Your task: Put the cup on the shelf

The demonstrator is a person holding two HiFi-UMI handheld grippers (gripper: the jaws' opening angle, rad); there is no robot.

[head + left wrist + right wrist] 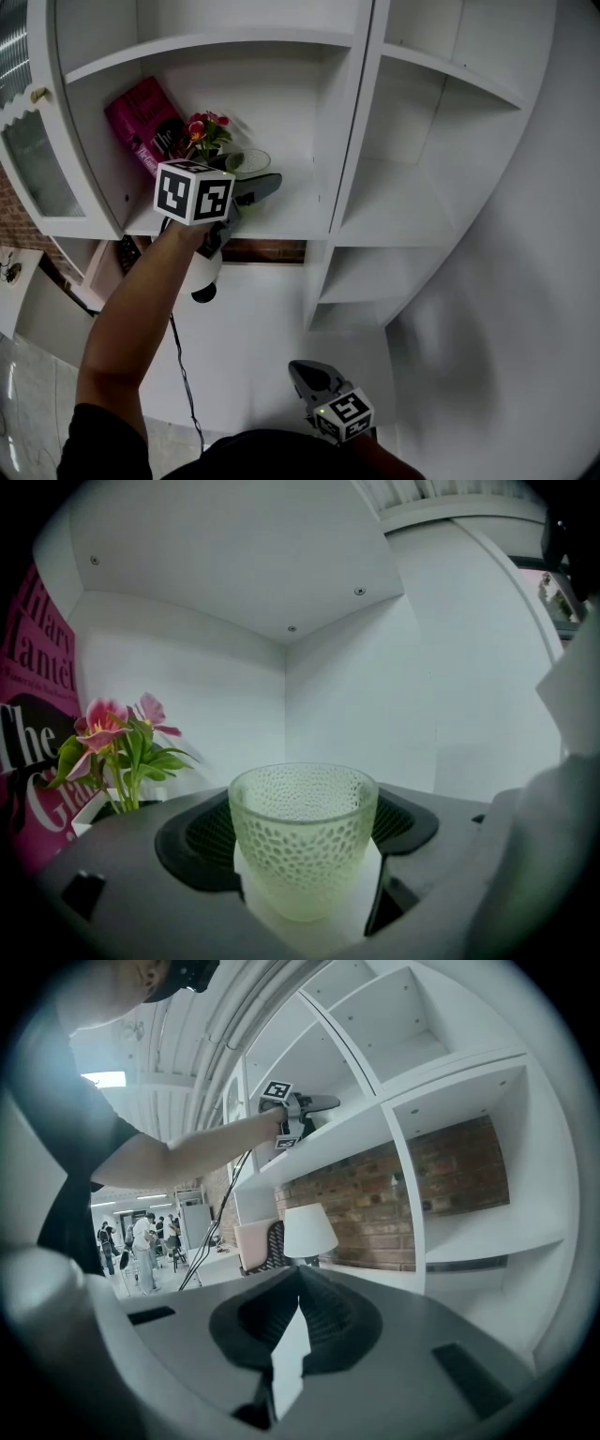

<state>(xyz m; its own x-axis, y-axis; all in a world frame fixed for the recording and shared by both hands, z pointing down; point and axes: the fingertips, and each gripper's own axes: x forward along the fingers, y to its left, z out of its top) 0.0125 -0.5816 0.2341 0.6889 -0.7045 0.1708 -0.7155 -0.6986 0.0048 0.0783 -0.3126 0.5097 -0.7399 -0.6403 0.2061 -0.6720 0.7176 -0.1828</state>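
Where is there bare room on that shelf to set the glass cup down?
Free: the shelf board right of the cup, up to the white side wall. Crowded: the left end, where flowers and a pink book stand.

A pink book (pixel 142 124) leans in the back left corner of a white shelf (pixel 295 214). A small pot of pink flowers (pixel 208 131) stands just beside the book. A glass-door cabinet (pixel 33 159) adjoins the shelf's left edge. Lower down, a white-shaded lamp (pixel 309 1230) stands before a brick wall (pixel 450 1180), and a black cable (pixel 185 370) hangs.
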